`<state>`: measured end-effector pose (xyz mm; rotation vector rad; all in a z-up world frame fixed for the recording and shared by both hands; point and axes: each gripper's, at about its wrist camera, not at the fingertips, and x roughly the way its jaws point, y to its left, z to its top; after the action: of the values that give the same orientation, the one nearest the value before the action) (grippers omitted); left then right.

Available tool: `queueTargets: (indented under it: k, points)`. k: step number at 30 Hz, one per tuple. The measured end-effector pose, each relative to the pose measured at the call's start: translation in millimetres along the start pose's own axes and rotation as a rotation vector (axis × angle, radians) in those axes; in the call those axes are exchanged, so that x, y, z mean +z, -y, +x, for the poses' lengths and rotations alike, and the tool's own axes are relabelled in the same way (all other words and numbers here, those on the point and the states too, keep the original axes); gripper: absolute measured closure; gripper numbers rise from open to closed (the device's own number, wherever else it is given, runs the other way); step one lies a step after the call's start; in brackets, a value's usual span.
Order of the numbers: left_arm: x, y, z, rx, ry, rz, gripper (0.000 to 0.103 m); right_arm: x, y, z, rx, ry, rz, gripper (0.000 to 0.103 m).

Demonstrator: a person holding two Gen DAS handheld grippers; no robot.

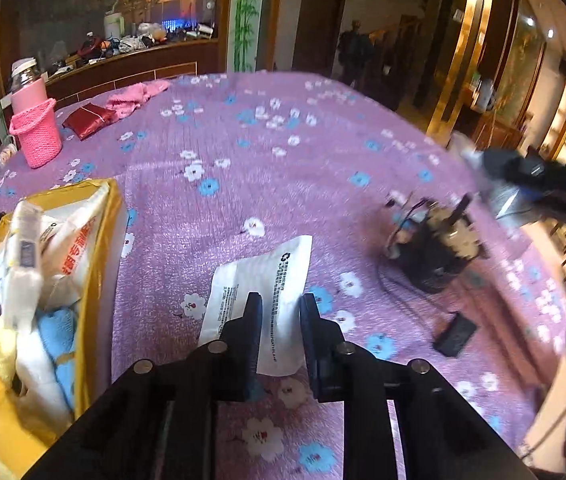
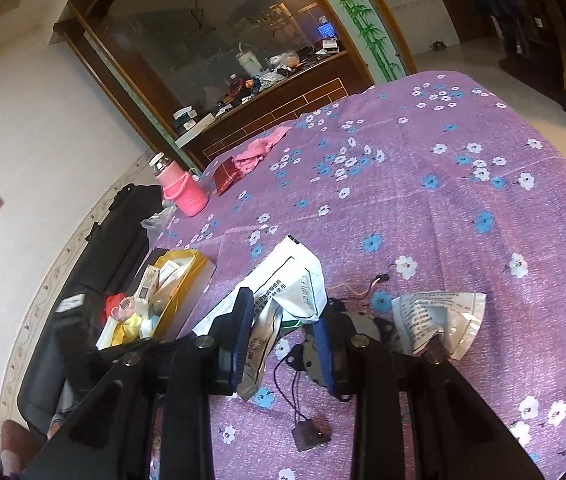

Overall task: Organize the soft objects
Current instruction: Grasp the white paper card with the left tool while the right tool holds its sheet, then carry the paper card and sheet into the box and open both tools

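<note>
Left tongs (image 1: pixel 281 332): your fingers stand a little apart astride the near end of a flat white packet (image 1: pixel 259 300) that lies on the surface (image 1: pixel 283 152); the left-wrist view does not show whether the pads press it, so I cannot tell if it is clamped.
Right tongs (image 2: pixel 283 336): you hold them clamped on a bunch of soft pouches (image 2: pixel 283 300), white and silver, raised clear of the cloth.
Yellow bag (image 1: pixel 95 264): open, just left of the white packet; it already holds white packets, a blue cloth and something pale yellow, piled loosely to the brim.
Progress: judged partly done; the bag is well filled, yet you have one bunch in hand and one packet on the cloth.
Still loose, nearby: a crumpled clear packet (image 2: pixel 439 320) beside a dark motor with wires (image 1: pixel 439 248), which is hard and likely not yours to sort.
Still loose, far: a pink cloth (image 1: pixel 139 96) and a red pouch (image 1: pixel 89 120) at the far edge.
Pink knitted holder (image 1: pixel 37 132): it carries a pink bottle (image 1: pixel 27 84), upright, near the red pouch.
</note>
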<state>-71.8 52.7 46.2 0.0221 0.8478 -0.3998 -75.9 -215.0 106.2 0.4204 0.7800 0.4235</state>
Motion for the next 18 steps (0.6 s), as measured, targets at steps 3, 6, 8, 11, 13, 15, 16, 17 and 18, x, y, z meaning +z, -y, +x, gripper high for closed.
queueTargets:
  k: [3, 6, 8, 11, 13, 15, 16, 17, 18]
  points:
    - [2, -7, -17, -0.029, 0.037, -0.048, 0.089, -1, -11, 4, 0.006, -0.009, -0.024, 0.075]
    - [-2, -26, -50, -0.077, 0.111, -0.116, 0.089, -1, -29, 10, 0.020, -0.019, -0.058, 0.075]
    - [-6, -40, -70, -0.097, 0.148, -0.156, 0.089, -1, -42, 15, 0.035, -0.031, -0.080, 0.075]
    - [-16, -64, -107, -0.112, 0.217, -0.208, 0.089, -2, -62, 25, 0.057, -0.050, -0.113, 0.075]
    - [-26, -80, -135, -0.107, 0.260, -0.238, 0.089, -4, -83, 35, 0.085, -0.072, -0.144, 0.075]
    - [-37, -97, -154, -0.089, 0.283, -0.270, 0.089, -7, -99, 44, 0.112, -0.091, -0.165, 0.075]
    - [-42, -104, -161, -0.076, 0.288, -0.284, 0.089, -8, -112, 53, 0.137, -0.110, -0.180, 0.075]
    - [-46, -112, -165, -0.060, 0.290, -0.300, 0.089, -10, -123, 59, 0.153, -0.124, -0.193, 0.075]
    - [-53, -120, -169, -0.043, 0.290, -0.320, 0.089, -12, -130, 65, 0.163, -0.135, -0.204, 0.075]
